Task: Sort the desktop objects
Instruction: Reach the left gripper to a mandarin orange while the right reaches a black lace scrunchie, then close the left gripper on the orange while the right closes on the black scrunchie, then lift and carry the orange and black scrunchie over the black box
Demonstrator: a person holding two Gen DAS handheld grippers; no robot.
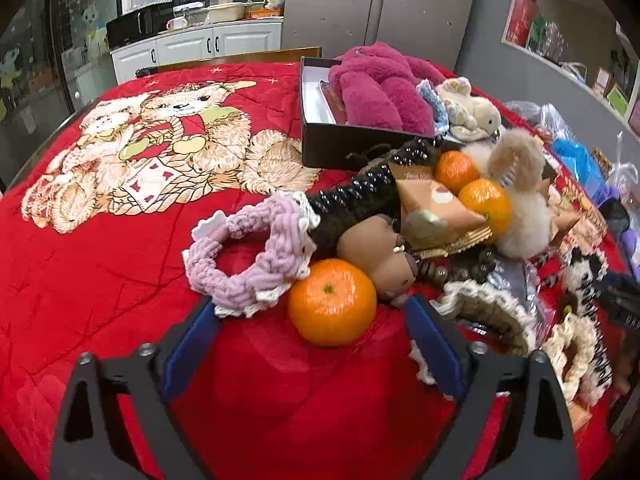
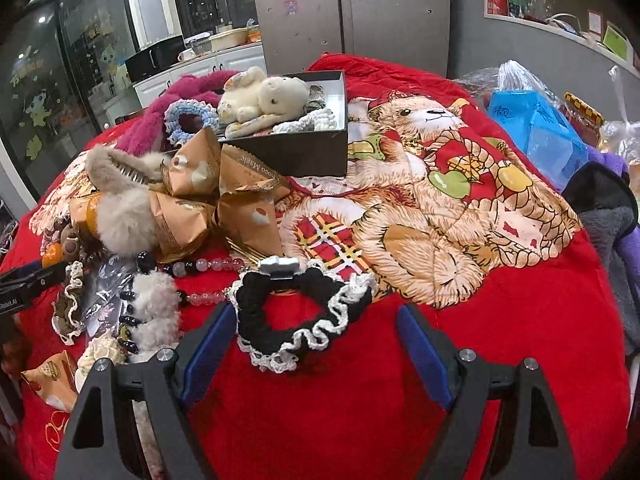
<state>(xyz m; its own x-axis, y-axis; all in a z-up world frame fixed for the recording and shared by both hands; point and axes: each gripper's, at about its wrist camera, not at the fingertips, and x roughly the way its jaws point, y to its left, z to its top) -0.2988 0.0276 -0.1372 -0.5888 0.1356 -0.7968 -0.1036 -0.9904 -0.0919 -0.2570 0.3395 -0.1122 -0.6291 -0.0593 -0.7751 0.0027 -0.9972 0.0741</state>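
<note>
In the left wrist view my left gripper (image 1: 310, 316) is open, its blue pads either side of an orange mandarin (image 1: 332, 302) on the red blanket. A lilac crochet scrunchie (image 1: 248, 256) lies just left of the fruit, and two more mandarins (image 1: 484, 200) sit in the pile behind. In the right wrist view my right gripper (image 2: 316, 320) is open around a black scrunchie with white lace trim (image 2: 300, 316), not touching it. A black box (image 2: 296, 136) holding a cream plush rabbit (image 2: 264, 100) stands behind.
The pile holds tan snack packets (image 2: 192, 196), fluffy beige hair clips (image 2: 120, 208), a bead bracelet (image 2: 208, 266) and more scrunchies (image 1: 488, 308). A magenta plush (image 1: 380, 88) fills the box. Blue bag (image 2: 536, 128) and grey-purple cloth (image 2: 612, 220) lie at right.
</note>
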